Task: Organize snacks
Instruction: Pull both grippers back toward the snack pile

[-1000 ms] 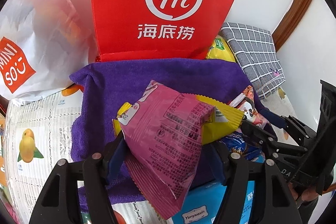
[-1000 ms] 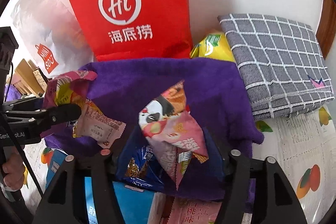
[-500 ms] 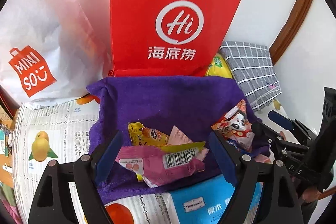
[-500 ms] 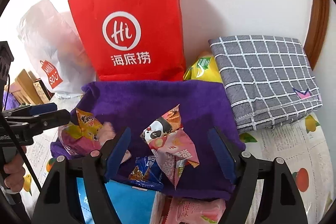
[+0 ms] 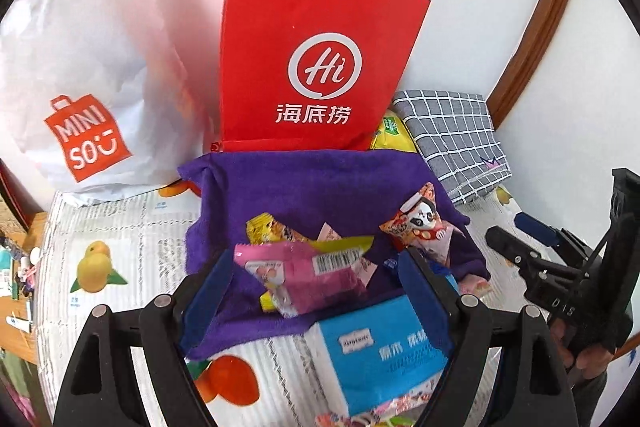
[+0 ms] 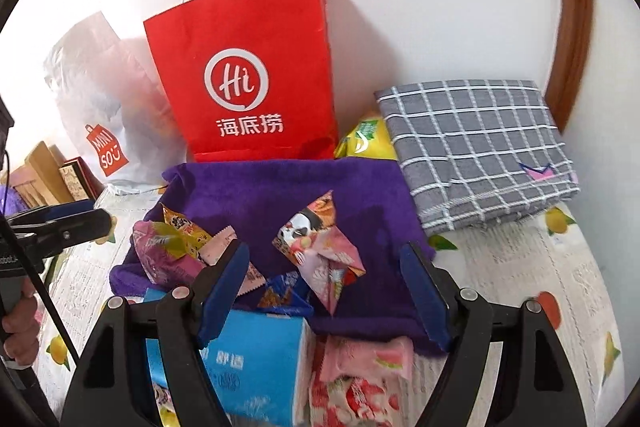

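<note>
Several snack packets lie on a purple towel (image 5: 312, 183) (image 6: 280, 195). A pink packet (image 5: 304, 279) rests on a yellow one (image 5: 272, 233) at the towel's front left. A panda-print packet (image 6: 320, 247) (image 5: 420, 227) lies at the front right, with a small blue packet (image 6: 282, 293) beside it. My left gripper (image 5: 314, 259) hangs open above and behind the pink packet, with nothing in it. My right gripper (image 6: 324, 255) hangs open above the panda packet, also holding nothing. Each gripper also shows at the edge of the other's view: the right gripper (image 5: 516, 233), the left gripper (image 6: 80, 215).
A red paper bag (image 5: 316, 67) and a white Miniso bag (image 5: 80, 87) stand against the wall behind the towel. A folded grey checked cloth (image 6: 472, 147) and a yellow-green packet (image 6: 364, 141) lie at the back right. A blue box (image 6: 256, 359) and pink packets (image 6: 360, 375) lie in front.
The left gripper let go of the pink packet and the right let go of the panda packet; both now lie on the towel. Both grippers opened wider and drew back and up.
</note>
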Tool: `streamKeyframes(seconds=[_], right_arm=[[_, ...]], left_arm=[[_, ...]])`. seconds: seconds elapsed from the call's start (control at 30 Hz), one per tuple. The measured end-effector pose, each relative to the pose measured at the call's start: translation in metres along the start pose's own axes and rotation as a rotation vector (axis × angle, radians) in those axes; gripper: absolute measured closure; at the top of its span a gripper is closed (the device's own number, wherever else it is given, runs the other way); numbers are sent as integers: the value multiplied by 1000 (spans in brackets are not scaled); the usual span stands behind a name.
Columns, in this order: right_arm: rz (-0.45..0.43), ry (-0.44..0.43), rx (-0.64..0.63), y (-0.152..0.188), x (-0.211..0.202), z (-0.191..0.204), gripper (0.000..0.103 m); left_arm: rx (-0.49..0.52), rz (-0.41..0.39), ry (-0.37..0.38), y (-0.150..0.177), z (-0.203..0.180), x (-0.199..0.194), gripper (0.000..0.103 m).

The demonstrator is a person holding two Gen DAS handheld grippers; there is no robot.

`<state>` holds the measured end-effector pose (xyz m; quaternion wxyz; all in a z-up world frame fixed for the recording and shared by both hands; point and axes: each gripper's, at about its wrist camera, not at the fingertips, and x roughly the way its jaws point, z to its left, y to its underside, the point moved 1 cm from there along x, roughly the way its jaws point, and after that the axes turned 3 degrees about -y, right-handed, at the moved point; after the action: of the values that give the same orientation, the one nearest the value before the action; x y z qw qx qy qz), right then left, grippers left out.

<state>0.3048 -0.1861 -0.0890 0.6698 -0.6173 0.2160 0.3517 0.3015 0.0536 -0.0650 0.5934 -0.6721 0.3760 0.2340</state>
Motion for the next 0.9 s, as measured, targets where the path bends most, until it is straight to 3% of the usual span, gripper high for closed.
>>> streamKeyframes(seconds=[0.5,0.9], right_arm=[[66,56,10,54,-33,-4,25],[120,76,55,92,-30,-3,26]], left_arm=[[-15,-6,-6,58,22,-35,21],[-53,22,-19,106,41,-47,21]])
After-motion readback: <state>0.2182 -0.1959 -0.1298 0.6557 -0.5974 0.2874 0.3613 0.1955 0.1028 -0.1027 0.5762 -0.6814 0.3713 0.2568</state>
